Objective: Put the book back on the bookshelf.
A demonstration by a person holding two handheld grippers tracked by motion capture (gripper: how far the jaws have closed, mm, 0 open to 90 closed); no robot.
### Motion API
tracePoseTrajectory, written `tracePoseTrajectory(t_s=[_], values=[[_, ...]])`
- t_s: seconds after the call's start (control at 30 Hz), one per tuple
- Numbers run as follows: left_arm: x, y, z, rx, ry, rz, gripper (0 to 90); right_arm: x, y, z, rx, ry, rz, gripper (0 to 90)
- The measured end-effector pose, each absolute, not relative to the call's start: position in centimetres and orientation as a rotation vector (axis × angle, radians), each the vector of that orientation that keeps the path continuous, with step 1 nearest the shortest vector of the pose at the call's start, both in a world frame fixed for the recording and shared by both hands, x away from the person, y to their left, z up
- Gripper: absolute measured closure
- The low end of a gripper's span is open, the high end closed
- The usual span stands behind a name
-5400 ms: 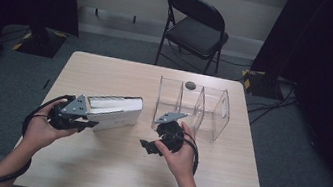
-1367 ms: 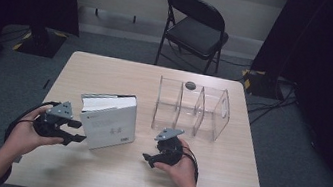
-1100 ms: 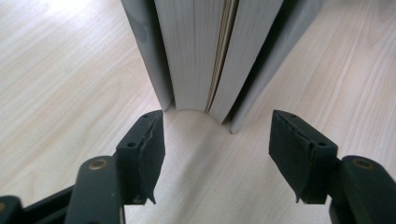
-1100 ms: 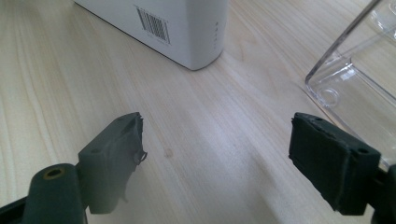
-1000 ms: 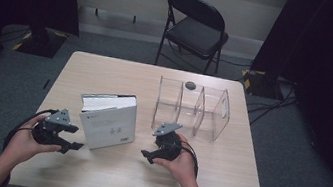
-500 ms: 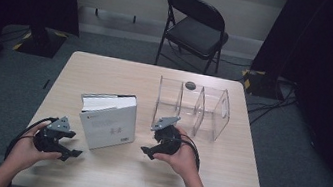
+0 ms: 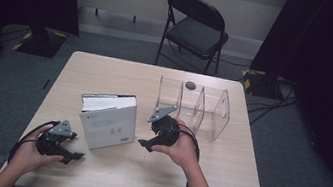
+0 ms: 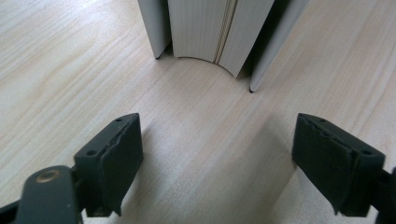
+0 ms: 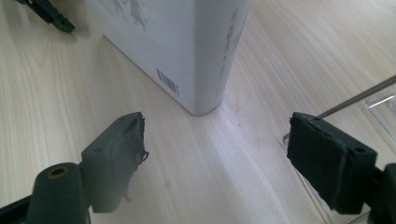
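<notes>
White hardcover book (image 7: 108, 124) stands upright on its bottom edge on the light wooden table (image 7: 222, 178), left of centre, just beside the clear acrylic divider rack (image 7: 200, 109) but apart from it. Front cover faces the person's side, with small dark print and a barcode low near the spine corner; spine text runs vertically, too blurred to read. In the left gripper view the covers splay slightly off the page block (image 8: 205, 28), fore-edge curved inward.

The book (image 8: 212, 28) stood upright on the wooden table (image 8: 56, 60), pages facing near. The left gripper (image 8: 217, 161) had just been opening its jaws, nothing between them.
</notes>
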State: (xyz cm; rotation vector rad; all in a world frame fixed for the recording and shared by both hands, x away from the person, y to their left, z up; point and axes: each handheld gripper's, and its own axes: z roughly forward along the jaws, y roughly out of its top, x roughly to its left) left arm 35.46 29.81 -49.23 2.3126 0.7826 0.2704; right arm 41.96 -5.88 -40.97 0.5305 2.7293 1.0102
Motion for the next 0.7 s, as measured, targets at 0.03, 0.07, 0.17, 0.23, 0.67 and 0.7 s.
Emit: tracePoseTrajectory(t_s=[0.03, 0.07, 0.17, 0.23, 0.67, 0.7], values=[[35.5, 29.8, -49.4, 2.295, 0.783, 0.276, 14.5, 42.0, -5.6, -40.6, 0.52, 2.74, 1.001, 18.0], [35.5, 29.8, -49.4, 2.301, 0.779, 0.274, 14.5, 42.0, -5.6, -40.6, 0.52, 2.74, 1.001, 18.0], [35.5, 30.0, -49.6, 2.3, 0.746, 0.283, 12.7, 42.3, -5.1, -39.9, 0.498, 2.752, 0.997, 18.0], [35.5, 30.0, -49.7, 2.287, 0.743, 0.286, 10.1, 42.4, -5.0, -39.5, 0.499, 2.758, 0.993, 18.0], [35.4, 29.7, -50.4, 2.255, 0.706, 0.294, 0.0, 43.6, -4.6, -37.3, 0.485, 2.759, 1.035, 17.9], [35.4, 29.7, -50.4, 2.254, 0.707, 0.289, 0.0, 43.7, -4.6, -37.2, 0.479, 2.761, 1.028, 18.0]])
